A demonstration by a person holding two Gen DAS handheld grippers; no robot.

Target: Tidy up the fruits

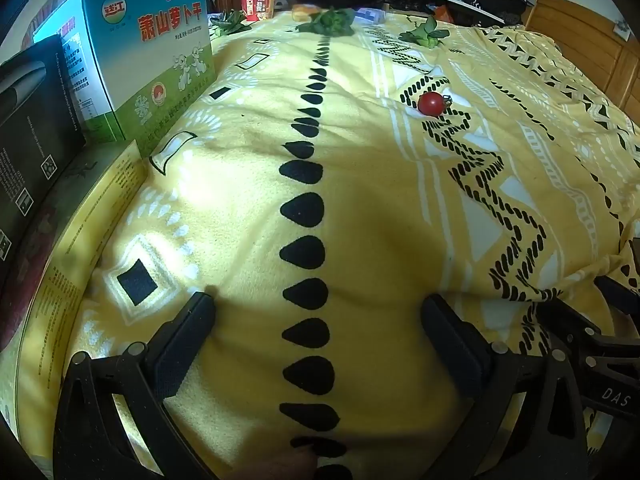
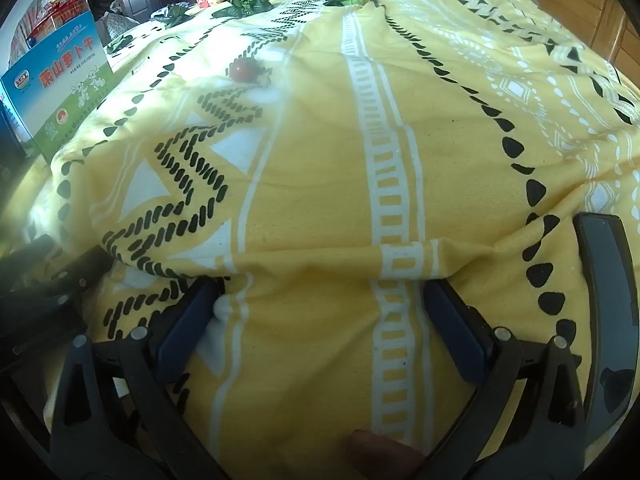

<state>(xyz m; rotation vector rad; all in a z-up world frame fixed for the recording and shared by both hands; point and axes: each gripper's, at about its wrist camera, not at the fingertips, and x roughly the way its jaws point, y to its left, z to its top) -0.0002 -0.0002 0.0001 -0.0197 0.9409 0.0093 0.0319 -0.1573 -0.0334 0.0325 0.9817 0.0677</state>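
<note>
Left wrist view takes in the largest thing first: a yellow patterned blanket (image 1: 360, 208) spread over a bed, soft and rumpled, with a fold rising near the right gripper in the right wrist view. Next in size is a blue and green carton (image 1: 148, 64) standing at the far left, with a dark box (image 1: 32, 136) and a flat yellow box (image 1: 80, 216) near it. Smaller still, leafy greens (image 1: 332, 22) lie along the far edge beside a red noodle cup (image 1: 257, 6). Smallest is the one fruit in sight, a red cherry tomato (image 1: 431, 103), lying far out on the blanket, right of the line of black drops and well apart from both tools; its green stem seems to sit on the right side. The left gripper (image 1: 318, 312) hangs low over the blanket with its fingers spread wide and nothing between them, and the right gripper (image 2: 322, 300) is likewise spread and empty. No bowl or tray for the fruit shows, so where it should go cannot be told. The risks, as I judge them: the tomato is round and smooth, so a finger nudging it, or pressing the soft blanket beside it, could send it rolling away; a hard pinch could split its skin; and low fingers could snag the fold and drag the cloth.
</note>
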